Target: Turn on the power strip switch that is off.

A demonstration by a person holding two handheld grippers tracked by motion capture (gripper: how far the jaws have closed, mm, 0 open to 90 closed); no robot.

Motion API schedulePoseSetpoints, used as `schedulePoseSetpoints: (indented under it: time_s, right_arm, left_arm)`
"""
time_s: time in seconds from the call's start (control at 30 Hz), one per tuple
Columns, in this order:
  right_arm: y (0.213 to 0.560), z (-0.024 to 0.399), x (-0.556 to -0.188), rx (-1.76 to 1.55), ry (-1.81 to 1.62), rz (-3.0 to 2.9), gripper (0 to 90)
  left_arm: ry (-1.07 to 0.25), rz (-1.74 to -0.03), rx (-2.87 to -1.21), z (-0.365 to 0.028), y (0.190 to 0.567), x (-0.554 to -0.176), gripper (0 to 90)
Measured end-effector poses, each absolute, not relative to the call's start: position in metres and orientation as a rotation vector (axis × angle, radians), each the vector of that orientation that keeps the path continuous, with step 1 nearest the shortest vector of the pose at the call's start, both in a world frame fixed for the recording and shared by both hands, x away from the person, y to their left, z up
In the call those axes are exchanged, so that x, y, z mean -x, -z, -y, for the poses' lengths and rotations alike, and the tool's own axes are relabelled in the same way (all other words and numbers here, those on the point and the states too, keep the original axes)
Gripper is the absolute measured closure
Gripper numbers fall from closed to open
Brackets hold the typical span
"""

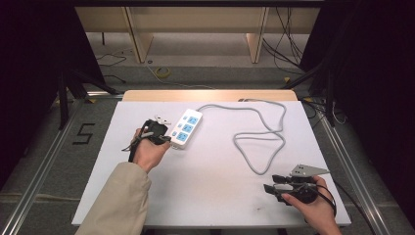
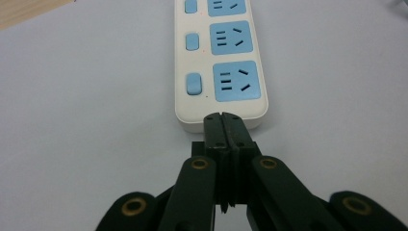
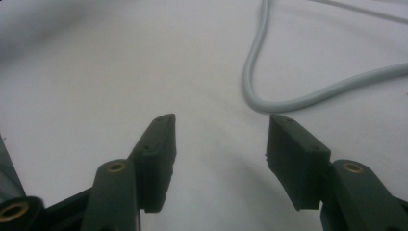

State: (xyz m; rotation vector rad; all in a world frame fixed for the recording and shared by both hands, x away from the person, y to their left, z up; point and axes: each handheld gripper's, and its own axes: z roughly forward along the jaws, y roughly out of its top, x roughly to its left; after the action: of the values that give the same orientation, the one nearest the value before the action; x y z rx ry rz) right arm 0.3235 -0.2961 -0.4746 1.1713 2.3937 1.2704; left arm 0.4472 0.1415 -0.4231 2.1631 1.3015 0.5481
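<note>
While the power strip (image 1: 186,128) lies on the white table (image 1: 205,196), the left gripper (image 2: 224,120) is squeezed tight with nothing inside, its tips right at the strip's near end. Far from the strip, the right gripper (image 3: 220,139) rests wide apart, near the strip's grey cord (image 3: 269,98).

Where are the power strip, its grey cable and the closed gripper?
power strip (image 2: 238,84), left gripper view, nearest blue socket.
grey cable (image 1: 264,137), high view, looped part.
left gripper (image 2: 223,118), left gripper view, shut tips.
</note>
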Motion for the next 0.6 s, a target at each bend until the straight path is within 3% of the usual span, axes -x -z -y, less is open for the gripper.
schedulePoseSetpoints:
  time_s: [0.6]
  right_arm:
    - [0.475,0.296,-0.323,-1.17,-1.269,-2.396,44.9]
  left_arm:
    - [-0.547,-1.316,-2.187,-0.14,0.424,-0.462,89.6]
